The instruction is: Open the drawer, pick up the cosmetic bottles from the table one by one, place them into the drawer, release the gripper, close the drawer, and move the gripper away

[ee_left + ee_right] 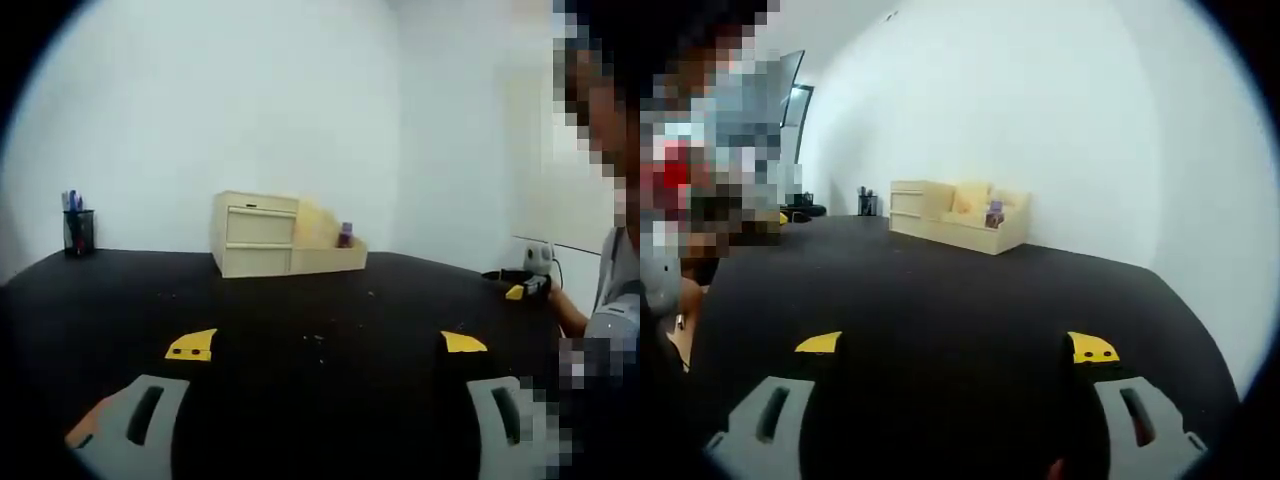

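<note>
Far beyond left tool (327, 345): drawer (258, 226).

Black table (300, 320), perhaps pen holder (78, 232)

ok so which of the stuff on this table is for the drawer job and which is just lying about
For the job:
- drawer cabinet, drawers shut
- purple bottle in the open tray beside it
- left hand-held gripper and right hand-held gripper, both open and empty

Lying about:
- pen holder
- black table itself
</note>
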Demonstrator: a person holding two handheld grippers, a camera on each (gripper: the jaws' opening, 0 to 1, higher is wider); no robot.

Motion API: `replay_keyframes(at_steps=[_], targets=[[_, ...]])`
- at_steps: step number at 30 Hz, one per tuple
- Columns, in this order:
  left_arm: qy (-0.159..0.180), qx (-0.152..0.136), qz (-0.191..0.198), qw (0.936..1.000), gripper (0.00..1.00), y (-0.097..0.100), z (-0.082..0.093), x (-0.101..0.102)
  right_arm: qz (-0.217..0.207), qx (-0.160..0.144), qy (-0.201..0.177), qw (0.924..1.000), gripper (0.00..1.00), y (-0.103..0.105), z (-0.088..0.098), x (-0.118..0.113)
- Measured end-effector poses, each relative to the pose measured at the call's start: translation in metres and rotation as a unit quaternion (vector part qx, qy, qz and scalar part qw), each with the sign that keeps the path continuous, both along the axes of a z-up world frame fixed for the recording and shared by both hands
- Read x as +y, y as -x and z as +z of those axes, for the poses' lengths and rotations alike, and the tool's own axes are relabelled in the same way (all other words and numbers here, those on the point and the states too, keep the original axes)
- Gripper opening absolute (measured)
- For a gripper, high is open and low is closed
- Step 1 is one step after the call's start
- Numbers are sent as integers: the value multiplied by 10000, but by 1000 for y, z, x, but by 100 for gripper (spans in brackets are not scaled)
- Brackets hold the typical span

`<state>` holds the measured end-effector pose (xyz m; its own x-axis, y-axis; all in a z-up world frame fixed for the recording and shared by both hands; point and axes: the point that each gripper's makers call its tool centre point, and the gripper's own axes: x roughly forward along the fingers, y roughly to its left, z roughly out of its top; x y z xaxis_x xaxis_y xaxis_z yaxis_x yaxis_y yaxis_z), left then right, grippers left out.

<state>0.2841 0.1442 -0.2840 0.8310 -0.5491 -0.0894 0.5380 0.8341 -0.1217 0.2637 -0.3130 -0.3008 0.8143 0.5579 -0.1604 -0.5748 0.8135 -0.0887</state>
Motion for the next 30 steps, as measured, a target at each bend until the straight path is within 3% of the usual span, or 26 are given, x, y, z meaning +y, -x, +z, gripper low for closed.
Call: replay_keyframes(at_steps=[30], targets=[[48,-46,-1,10000,81,2,1,-2,-1,-21,-7,10000,82,1,-1,-1]])
